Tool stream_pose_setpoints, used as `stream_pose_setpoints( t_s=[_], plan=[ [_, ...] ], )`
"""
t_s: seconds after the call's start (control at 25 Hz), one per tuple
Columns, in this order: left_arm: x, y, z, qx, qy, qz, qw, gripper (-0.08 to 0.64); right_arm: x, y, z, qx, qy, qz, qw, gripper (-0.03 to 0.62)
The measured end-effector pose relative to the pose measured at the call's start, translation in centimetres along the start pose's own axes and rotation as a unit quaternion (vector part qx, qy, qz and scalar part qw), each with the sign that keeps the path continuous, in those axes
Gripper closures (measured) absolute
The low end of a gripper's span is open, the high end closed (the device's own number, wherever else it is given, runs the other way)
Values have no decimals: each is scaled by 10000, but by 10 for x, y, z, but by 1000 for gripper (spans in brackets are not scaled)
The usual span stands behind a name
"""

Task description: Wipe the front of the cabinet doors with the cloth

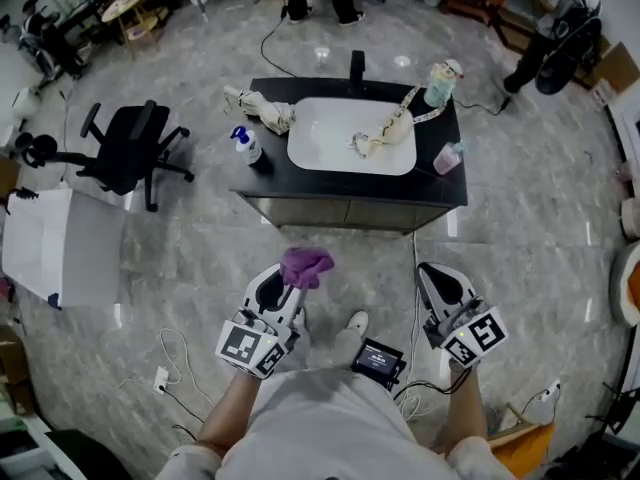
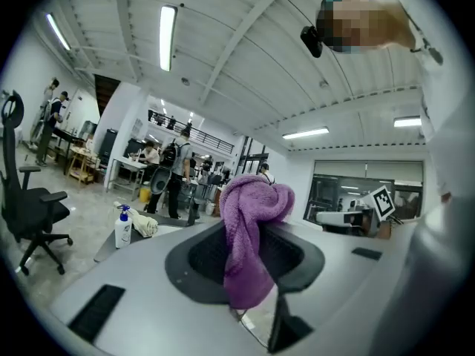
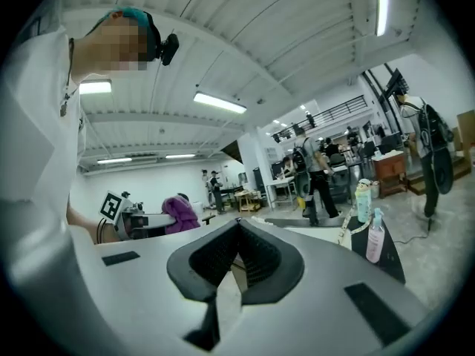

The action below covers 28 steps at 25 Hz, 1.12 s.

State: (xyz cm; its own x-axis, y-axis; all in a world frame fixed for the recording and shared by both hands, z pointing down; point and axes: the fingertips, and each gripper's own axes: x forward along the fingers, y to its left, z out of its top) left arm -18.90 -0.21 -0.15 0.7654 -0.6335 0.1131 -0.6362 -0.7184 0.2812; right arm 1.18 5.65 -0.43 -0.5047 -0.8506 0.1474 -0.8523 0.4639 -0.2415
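Left tongs [image 1: 291, 290] clamped on purple cloth [image 1: 306, 264], bunched at tips. Right tongs [image 1: 430, 274] closed, empty. Cabinet doors [image 1: 345, 213] straight ahead under worktop [image 1: 440, 183], well apart, long axis left-right. Cloth-bearing left must reach forward; no contact yet.

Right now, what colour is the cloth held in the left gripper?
Purple. The cloth shows best in the left gripper view.
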Motion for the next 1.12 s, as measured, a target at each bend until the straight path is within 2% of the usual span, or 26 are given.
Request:
stream_pose_setpoints(
  t_s=[0.24,0.36,0.48,0.68,0.84,1.12],
  plan=[
    [34,-20,-5,120,-73,262,9996,451,23,-50,10,-233,31,663,9975,565],
    [47,-15,-21,110,-24,286,9995,451,40,-63,-2,-252,69,826,9962,565],
    [63,2,-52,18,46,354,9994,451,62,-78,-27,-98,60,919,9957,565],
    [100,43,-124,-151,321,419,9985,451,91,-100,-94,264,104,735,9969,565],
    [132,72,-179,-137,362,464,9982,451,106,-115,-150,480,140,517,9974,565],
    [180,109,-286,-73,640,242,9976,451,117,-133,-256,858,466,63,9952,565]
  ],
)
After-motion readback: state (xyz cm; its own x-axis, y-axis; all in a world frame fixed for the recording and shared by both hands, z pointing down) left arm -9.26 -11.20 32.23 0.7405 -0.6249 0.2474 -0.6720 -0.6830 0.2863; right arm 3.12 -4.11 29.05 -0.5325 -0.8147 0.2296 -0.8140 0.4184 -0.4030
